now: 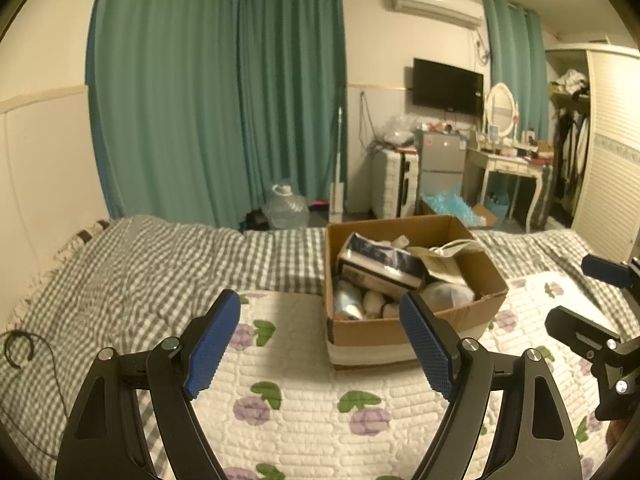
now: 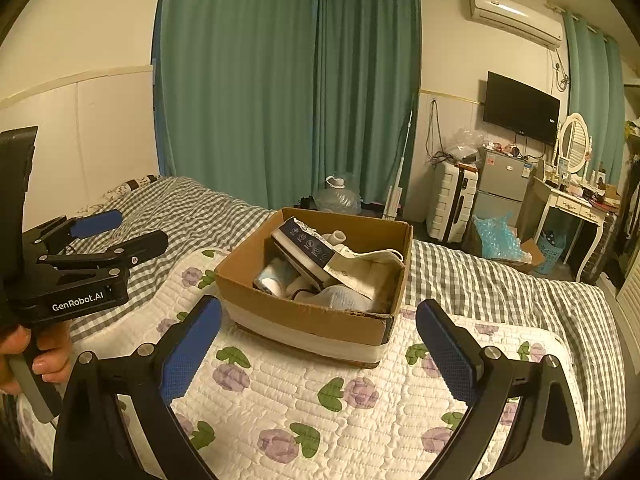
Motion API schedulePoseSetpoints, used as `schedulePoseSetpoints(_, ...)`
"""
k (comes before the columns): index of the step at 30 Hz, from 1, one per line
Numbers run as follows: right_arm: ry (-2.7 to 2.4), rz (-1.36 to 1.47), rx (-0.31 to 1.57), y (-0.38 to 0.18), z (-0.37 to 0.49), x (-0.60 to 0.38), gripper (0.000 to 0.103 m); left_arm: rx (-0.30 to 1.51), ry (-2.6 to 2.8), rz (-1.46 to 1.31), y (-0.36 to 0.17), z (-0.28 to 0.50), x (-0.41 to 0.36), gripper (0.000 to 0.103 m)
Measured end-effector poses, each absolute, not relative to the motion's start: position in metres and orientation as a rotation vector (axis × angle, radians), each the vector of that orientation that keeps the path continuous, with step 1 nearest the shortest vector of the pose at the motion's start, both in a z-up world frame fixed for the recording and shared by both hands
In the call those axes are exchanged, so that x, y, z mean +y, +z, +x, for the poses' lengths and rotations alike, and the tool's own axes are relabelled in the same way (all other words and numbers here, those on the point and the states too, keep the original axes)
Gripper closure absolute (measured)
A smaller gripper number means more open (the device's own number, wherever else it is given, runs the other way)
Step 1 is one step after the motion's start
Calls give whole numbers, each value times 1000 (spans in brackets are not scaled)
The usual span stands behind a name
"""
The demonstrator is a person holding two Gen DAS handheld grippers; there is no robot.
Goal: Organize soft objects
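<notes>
A brown cardboard box (image 1: pixel 486 280) (image 2: pixel 304 312) stands on a white quilted mat with purple flowers (image 1: pixel 304 412) (image 2: pixel 360 408) on the bed. It holds soft things: a dark blue pack (image 1: pixel 380 260) (image 2: pixel 306 246), a cream cloth bag (image 1: pixel 444 254) (image 2: pixel 368 268) and pale rolled items (image 2: pixel 276 276). My left gripper (image 1: pixel 320 340) hovers open over the mat, just short of the box's near wall. My right gripper (image 2: pixel 318 350) also stands open before the box, nothing between its blue pads (image 2: pixel 188 356). The left gripper (image 2: pixel 120 228), held by a hand (image 2: pixel 44 352), appears at the left in the right wrist view.
A grey checked cover (image 1: pixel 140 264) (image 2: pixel 500 280) spreads over the bed around the mat. A black cable (image 1: pixel 24 352) lies at the left edge. Beyond the bed are green curtains (image 1: pixel 216 92), a water jug (image 1: pixel 286 208), a white suitcase (image 2: pixel 452 200) and a dressing table (image 1: pixel 508 168).
</notes>
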State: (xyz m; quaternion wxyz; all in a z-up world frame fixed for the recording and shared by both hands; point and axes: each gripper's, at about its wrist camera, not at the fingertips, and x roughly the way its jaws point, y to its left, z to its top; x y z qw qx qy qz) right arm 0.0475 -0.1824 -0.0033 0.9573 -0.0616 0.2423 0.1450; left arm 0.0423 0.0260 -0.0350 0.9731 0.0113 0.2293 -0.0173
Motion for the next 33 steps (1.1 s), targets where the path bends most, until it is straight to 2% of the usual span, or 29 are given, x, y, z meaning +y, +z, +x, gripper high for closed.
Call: schedulePoseSetpoints(33, 307, -113, 519, -7, 46, -181, 5, 480, -24, 62, -40, 45, 25, 20)
